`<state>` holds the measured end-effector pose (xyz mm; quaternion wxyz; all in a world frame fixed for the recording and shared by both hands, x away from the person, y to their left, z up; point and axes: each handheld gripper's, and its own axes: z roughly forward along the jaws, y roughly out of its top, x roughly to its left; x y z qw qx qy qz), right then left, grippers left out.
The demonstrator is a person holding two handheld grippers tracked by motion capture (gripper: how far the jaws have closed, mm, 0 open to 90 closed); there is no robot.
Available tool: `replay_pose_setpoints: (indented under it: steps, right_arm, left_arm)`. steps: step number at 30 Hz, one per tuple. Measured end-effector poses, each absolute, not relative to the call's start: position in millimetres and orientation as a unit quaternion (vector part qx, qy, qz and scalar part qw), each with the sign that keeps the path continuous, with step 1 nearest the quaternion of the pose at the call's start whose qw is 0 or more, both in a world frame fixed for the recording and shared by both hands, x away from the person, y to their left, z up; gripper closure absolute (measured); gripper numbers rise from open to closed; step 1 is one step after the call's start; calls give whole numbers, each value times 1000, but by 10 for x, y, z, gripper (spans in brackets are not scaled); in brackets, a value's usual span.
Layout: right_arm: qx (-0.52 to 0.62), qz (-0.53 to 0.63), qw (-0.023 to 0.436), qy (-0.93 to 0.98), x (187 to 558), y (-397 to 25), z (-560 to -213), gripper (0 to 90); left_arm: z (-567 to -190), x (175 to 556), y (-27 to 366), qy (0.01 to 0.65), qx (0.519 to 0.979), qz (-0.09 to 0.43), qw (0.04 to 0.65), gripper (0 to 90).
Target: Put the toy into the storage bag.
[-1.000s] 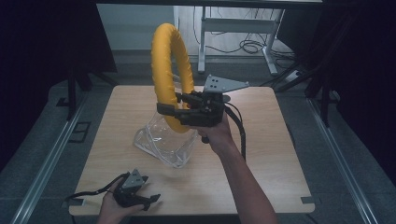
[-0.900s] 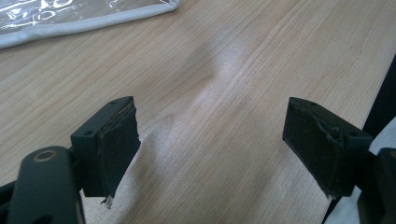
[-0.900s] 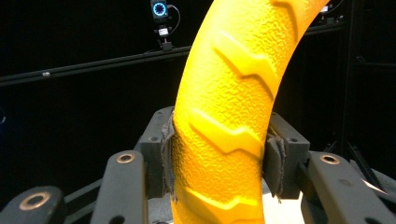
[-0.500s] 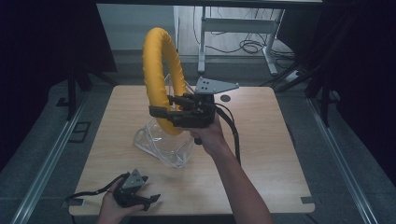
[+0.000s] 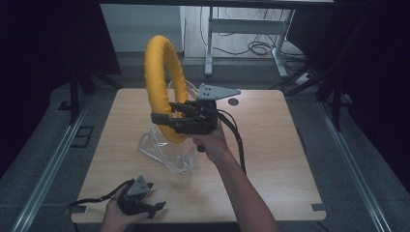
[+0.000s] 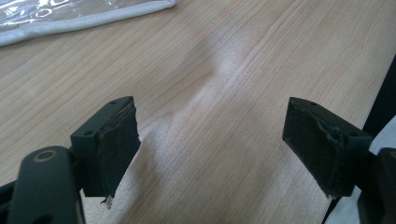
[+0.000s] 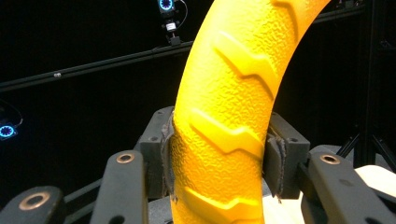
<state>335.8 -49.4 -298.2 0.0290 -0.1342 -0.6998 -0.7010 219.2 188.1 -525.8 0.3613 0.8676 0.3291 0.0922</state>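
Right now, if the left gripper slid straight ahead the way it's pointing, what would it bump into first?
Probably the clear plastic bag. The left gripper is open and low over the bare wooden table, with nothing nearer ahead, though depth is hard to judge.

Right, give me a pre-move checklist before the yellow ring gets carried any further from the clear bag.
1. Right gripper shut on the yellow ring, a finger on each side of the tube in the right gripper view: ok.
2. Ring held upright above the table: ok.
3. Ring's lower part fully out of the clear plastic bag: cannot tell, the two overlap in the high view.
4. Left gripper open, nothing between its fingers: ok.
5. Left gripper pinning the bag down: not ok, it sits at the near table edge, apart from the bag.
6. Right gripper's cable hanging free of the ring: ok.
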Motion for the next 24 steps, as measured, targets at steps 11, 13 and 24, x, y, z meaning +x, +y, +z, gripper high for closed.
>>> replay_pose_setpoints:
  steps: [11,13,24]
  right_arm:
    - [-148,-699,41,-698,3415,-506,-3153,514]
    - [-151,-699,43,-698,3424,-510,-3178,514]
    - [-161,-692,47,-702,3478,-526,-3323,513]
  left_arm:
    - [-5269,2194,1875,330,867,94,361,183]
    - [-5272,2195,1874,329,868,94,361,183]
    - [-5282,2194,1867,329,868,93,360,183]
